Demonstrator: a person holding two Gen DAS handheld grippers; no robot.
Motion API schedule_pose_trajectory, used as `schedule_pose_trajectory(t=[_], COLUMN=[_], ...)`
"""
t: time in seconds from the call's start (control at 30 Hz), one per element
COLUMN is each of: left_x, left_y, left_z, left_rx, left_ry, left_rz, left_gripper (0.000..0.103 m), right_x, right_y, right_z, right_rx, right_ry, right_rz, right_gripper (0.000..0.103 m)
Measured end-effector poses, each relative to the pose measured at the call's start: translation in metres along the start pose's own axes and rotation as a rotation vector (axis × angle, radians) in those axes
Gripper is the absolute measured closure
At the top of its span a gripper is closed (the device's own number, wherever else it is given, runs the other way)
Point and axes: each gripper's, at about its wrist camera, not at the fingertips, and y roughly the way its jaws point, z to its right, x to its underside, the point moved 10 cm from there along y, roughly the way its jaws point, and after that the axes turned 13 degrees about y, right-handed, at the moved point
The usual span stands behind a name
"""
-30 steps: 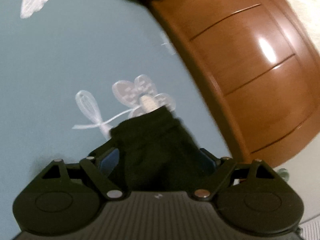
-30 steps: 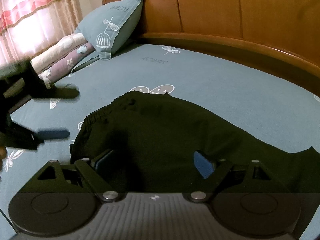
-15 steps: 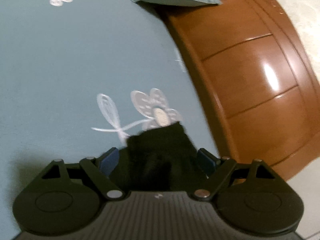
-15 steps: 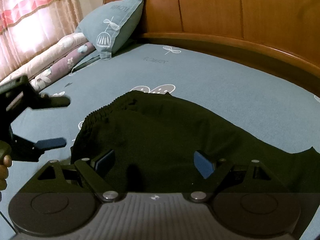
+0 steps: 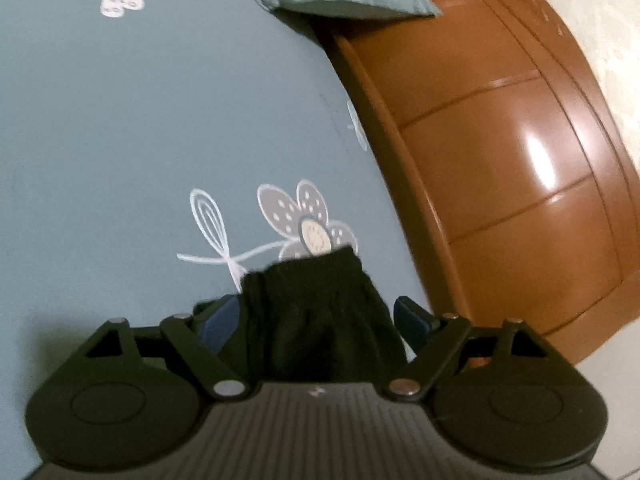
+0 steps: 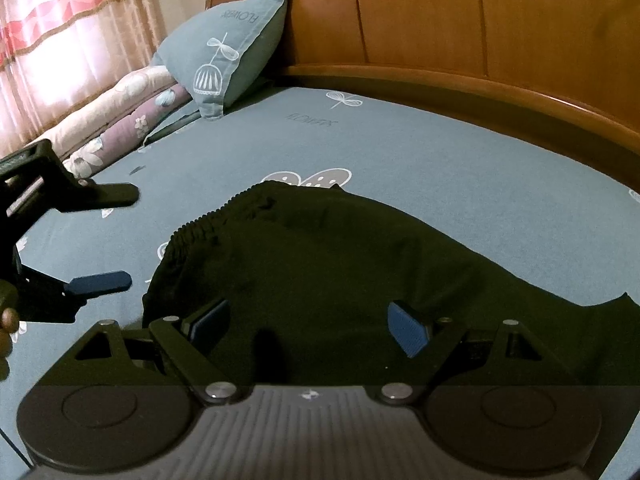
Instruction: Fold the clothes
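Black shorts (image 6: 320,264) lie spread on the blue bed sheet (image 6: 440,160), near the wooden headboard (image 6: 440,16). The right hand-held gripper (image 6: 308,324) hangs over them with jaws wide, gripping nothing. The left hand-held gripper (image 6: 116,236) is wide too, beside the waistband (image 5: 312,276), with cloth between its pads but not pressed.

Black shorts (image 6: 320,264), flower-printed blue sheet (image 6: 440,152)

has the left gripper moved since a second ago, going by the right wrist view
Yes. In the right wrist view the left gripper now reaches further right toward the black garment, which lies unmoved on the blue sheet. Its jaws stand open.
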Motion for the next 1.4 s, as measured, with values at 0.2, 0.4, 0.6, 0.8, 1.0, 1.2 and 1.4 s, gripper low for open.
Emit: schedule_pose_trajectory(t=[0.2,0.4,0.6,0.8,1.0,1.2,1.4], left_x=[0.011,0.016,0.054,0.069,0.105,0.113,0.118], left_y=[0.007,-0.022,-0.046,-0.078,-0.082,-0.087,-0.085], left_z=[-0.025,-0.002,0.032,0.038,0.024,0.021,0.013], left_rx=[-0.191,-0.161,-0.144,-0.175,-0.153,-0.21,-0.219], left_ry=[0.04,0.062,0.107,0.143,0.062,0.138,0.148], left_rz=[-0.037,-0.055,-0.139,-0.161,-0.187,-0.213,-0.226], left_gripper=[0.022,0.019,0.019,0.017,0.017,0.017,0.017], right_x=[-0.001,-0.005,-0.042,-0.124,-0.144,-0.117,-0.121], right_y=[0.0,-0.007,-0.034,-0.006,0.089,0.133,0.147], right_z=[-0.001,-0.007,0.007,0.017,0.015,-0.003,0.013], right_rx=[-0.002,-0.048,-0.212,-0.466,-0.572,-0.545,-0.457], right_ry=[0.002,0.014,0.125,0.184,0.254,0.183,0.15], right_rz=[-0.001,0.003,-0.026,-0.221,-0.442,-0.51,-0.456], right_gripper=[0.014,0.014,0.009,0.007,0.007,0.007,0.009])
